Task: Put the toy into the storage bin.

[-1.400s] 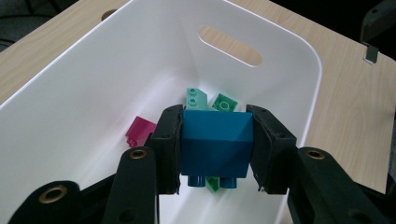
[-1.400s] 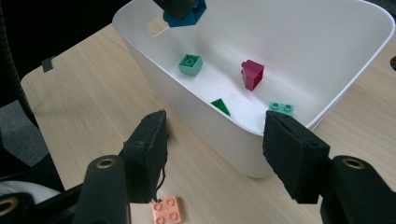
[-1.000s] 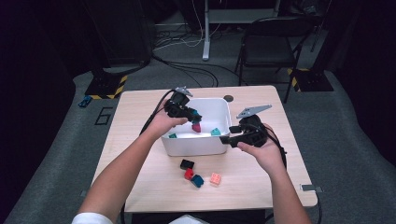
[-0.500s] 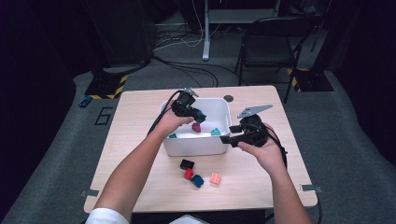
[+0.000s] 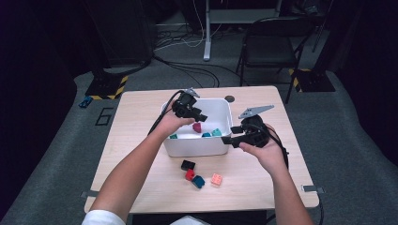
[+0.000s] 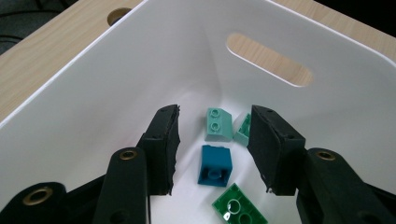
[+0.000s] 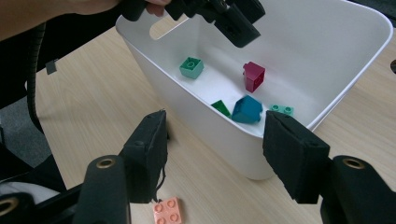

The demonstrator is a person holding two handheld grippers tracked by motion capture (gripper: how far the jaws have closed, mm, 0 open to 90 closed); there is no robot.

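A white bin [image 5: 195, 146] stands mid-table. My left gripper [image 5: 199, 116] hangs over its left half; the jaws have just been opening and stand open with nothing between them [image 6: 215, 114]. Under them lie a dark red brick [image 5: 197, 127], a blue brick [image 6: 215, 164], a mint brick [image 6: 218, 123] and a green brick [image 6: 239, 211]. My right gripper [image 5: 228, 139] is held open just outside the bin's right wall [image 7: 219, 140], empty. From there the dark red brick [image 7: 253, 76] rests on the bin floor, below the left gripper [image 7: 233, 23].
On the table in front of the bin lie a black brick [image 5: 187, 164], a red brick [image 5: 189, 175], a blue brick [image 5: 198, 181] and a pink brick [image 5: 216, 179]. The pink brick [image 7: 167, 212] is near my right gripper's left jaw. A chair [image 5: 267, 42] stands behind the table.
The left gripper's jaws have opened and let go of the dark red brick, which now lies in the bin. The right gripper has kept still.
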